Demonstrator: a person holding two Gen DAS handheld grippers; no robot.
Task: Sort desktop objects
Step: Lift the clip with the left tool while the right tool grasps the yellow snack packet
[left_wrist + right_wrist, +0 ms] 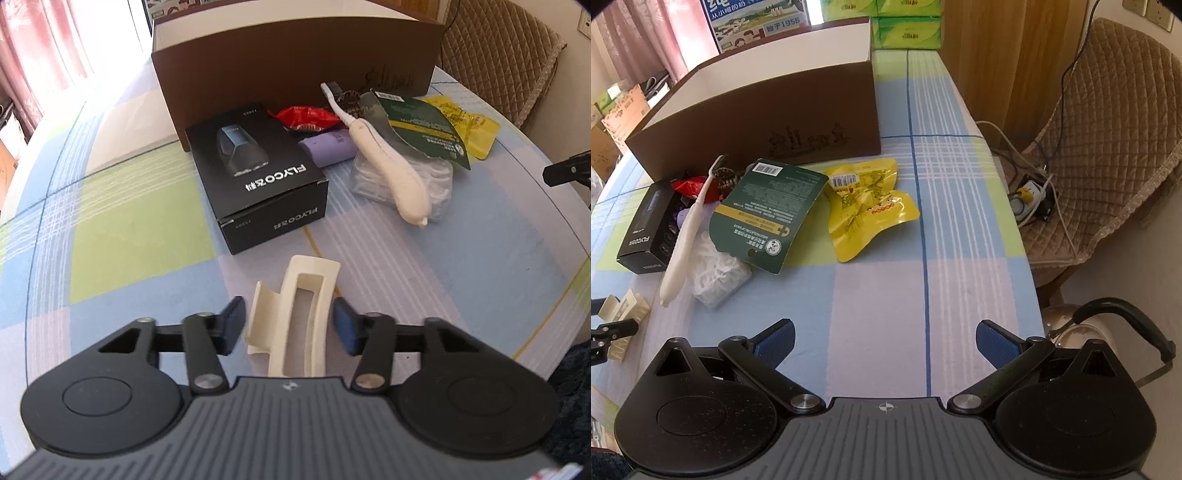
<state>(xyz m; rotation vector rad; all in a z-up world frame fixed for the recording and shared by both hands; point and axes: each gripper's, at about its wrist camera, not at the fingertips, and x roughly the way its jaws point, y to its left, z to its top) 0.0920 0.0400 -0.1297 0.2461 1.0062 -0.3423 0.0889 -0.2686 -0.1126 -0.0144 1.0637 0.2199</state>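
From the left wrist, the left hand-held gripper [289,325] sits low over the checked cloth surface [129,206], pointing toward the big brown cardboard box [295,70] at the far edge. Its blue-padded fingers [233,325] flank a cream plastic hair claw clip [295,314]; a narrow gap shows at each side, so the pads bracket the clip without clearly pressing it. Beyond lies a black FLYCO shaver carton [258,177], with a red crinkled wrapper [308,116] and a lilac cylinder [327,149] beside it. A white electric toothbrush [384,162] rests across a clear packet of white floss picks [439,184], next to a dark green card package [417,125] and a yellow snack pouch [465,125].

From the right wrist, the right hand-held gripper [884,345] hovers level above bare cloth, jaws spread wide with nothing between them. The same clutter lies ahead and left, in front of the box. The claw clip shows at the left edge, beside the other gripper's black fingertip [618,328].
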